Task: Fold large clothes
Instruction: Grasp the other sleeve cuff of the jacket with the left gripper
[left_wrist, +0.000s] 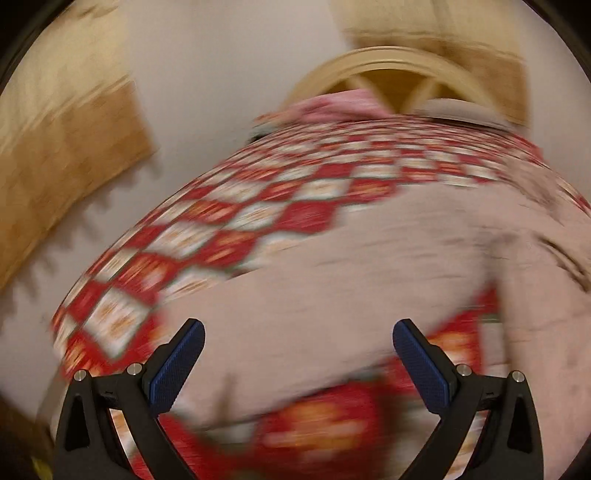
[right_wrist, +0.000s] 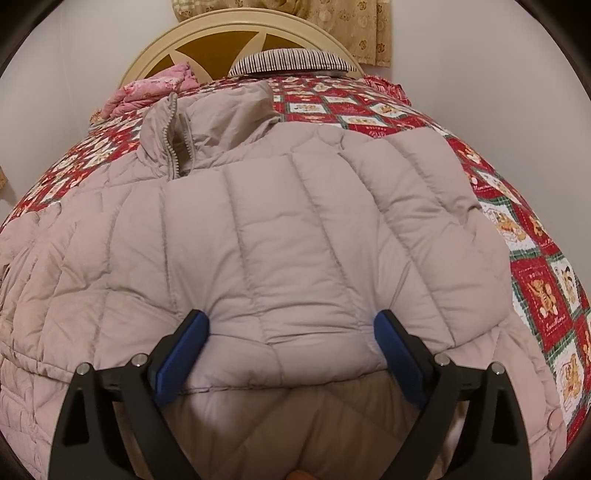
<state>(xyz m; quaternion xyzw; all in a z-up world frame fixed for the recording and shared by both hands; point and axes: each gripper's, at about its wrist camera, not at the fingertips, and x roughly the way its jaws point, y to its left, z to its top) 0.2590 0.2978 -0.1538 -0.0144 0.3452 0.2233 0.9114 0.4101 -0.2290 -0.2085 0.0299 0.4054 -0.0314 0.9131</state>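
Observation:
A large pale pink quilted puffer jacket (right_wrist: 280, 229) lies spread on a bed with a red and white patchwork quilt (right_wrist: 535, 295). Its collar and zipper (right_wrist: 171, 140) point toward the headboard. My right gripper (right_wrist: 291, 336) is open, its blue pads on either side of a puffed fold at the jacket's near edge. In the blurred left wrist view the jacket (left_wrist: 351, 280) lies on the quilt (left_wrist: 236, 218), and my left gripper (left_wrist: 298, 343) is open above it, holding nothing.
A cream arched headboard (right_wrist: 236, 33) stands at the far end with a striped pillow (right_wrist: 291, 61) and a pink folded blanket (right_wrist: 155, 88). White walls flank the bed. Beige curtains (right_wrist: 362, 29) hang behind.

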